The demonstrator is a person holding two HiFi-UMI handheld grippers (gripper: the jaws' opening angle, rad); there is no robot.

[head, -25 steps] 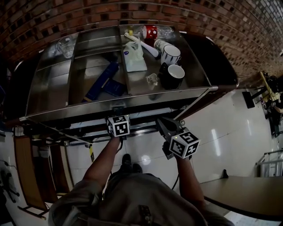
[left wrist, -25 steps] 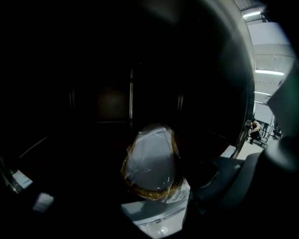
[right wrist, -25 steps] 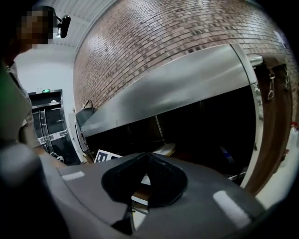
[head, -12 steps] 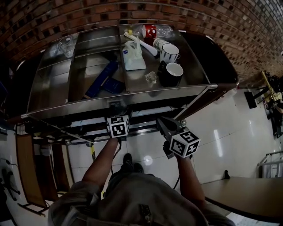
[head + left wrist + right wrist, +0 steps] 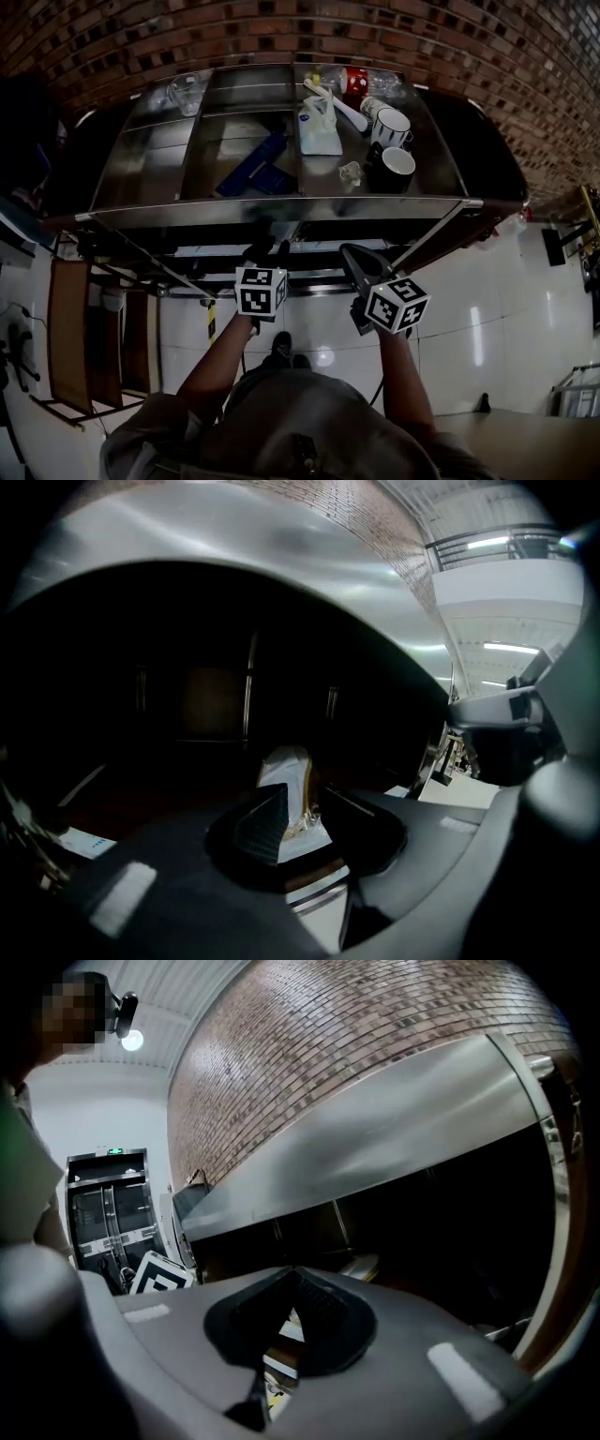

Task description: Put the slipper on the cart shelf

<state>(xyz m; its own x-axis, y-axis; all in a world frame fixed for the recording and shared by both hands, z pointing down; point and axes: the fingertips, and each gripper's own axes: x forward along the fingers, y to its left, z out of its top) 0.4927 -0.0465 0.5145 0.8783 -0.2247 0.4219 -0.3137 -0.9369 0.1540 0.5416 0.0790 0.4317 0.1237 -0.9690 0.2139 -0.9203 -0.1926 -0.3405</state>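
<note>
Brick wall backing a steel cart (image 5: 281, 211), both arms reaching forward, left gripper (image 5: 269, 251) jaws closing on nothing, white slipper (image 5: 286, 771) lying just beyond on the lower shelf, right gripper (image 5: 352, 255) jaws pressing together.

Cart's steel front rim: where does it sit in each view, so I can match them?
Head view: steel front rim crosses the picture's middle.
Left gripper view: bright arc across the top.
Right gripper view: slanted band, upper right.
Shared landmark: brick wall beyond it.

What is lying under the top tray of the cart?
A pale wrapped slipper on the dark shelf, seen between the left claw's closing jaws; contact is unclear. The tray covers the rest from above.
</note>
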